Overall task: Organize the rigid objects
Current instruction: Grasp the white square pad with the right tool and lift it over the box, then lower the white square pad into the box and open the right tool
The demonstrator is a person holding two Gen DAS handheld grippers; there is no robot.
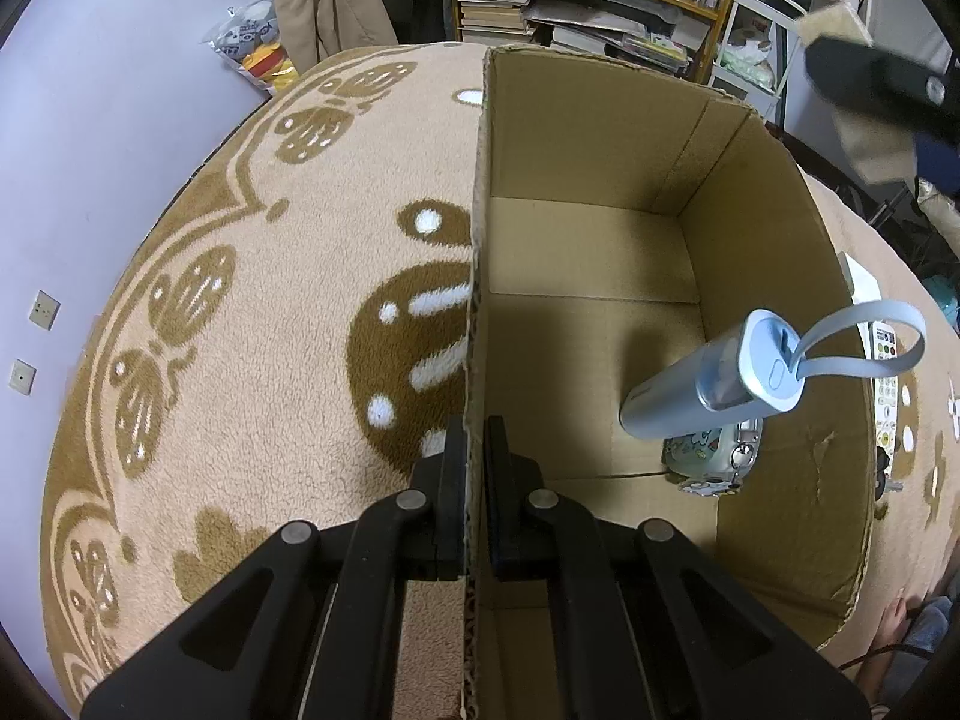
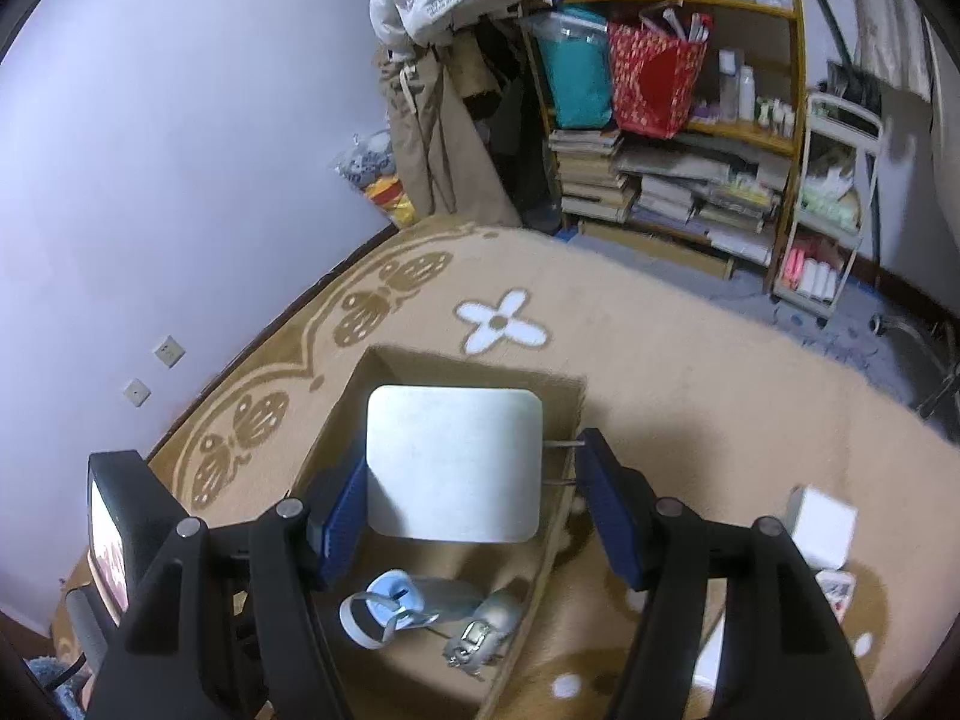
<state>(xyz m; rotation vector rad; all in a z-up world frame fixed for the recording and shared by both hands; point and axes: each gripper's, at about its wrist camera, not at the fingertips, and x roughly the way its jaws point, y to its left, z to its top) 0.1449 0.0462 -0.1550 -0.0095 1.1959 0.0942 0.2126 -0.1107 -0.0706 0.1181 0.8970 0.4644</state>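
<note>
Cardboard fills most of your left wrist view: the left gripper (image 1: 474,450) is clamped shut on the near wall of the open cardboard box (image 1: 780,312), one finger outside on the rug, one inside.

Only this view looks straight down into the box. A pale blue bottle (image 1: 696,396) with a loop strap leans against the right-hand wall, its cap uppermost, and a small patterned case (image 1: 714,456) with a metal clasp lies touching the bottle's base. The rest of the box floor is bare. A remote control (image 1: 887,384) lies on the rug just outside the right wall.

Only your right wrist view shows the right gripper (image 2: 465,498) and its load. Its jaws stand wide, and a flat white square-ish slab with rounded corners (image 2: 453,462) sits between the blue pads (image 2: 345,510); the left pad touches its edge, while the right pad meets only two thin pins sticking out from the slab's side. The slab hangs above the box, over its far half. Below it you see the bottle and case again. A small white box (image 2: 822,525) stands on the rug to the right, well apart from the cardboard.

Surface: a tan pile rug (image 1: 270,300) with brown and white motifs. Room: a lilac wall with two sockets, and crowded bookshelves (image 2: 672,180) behind.
</note>
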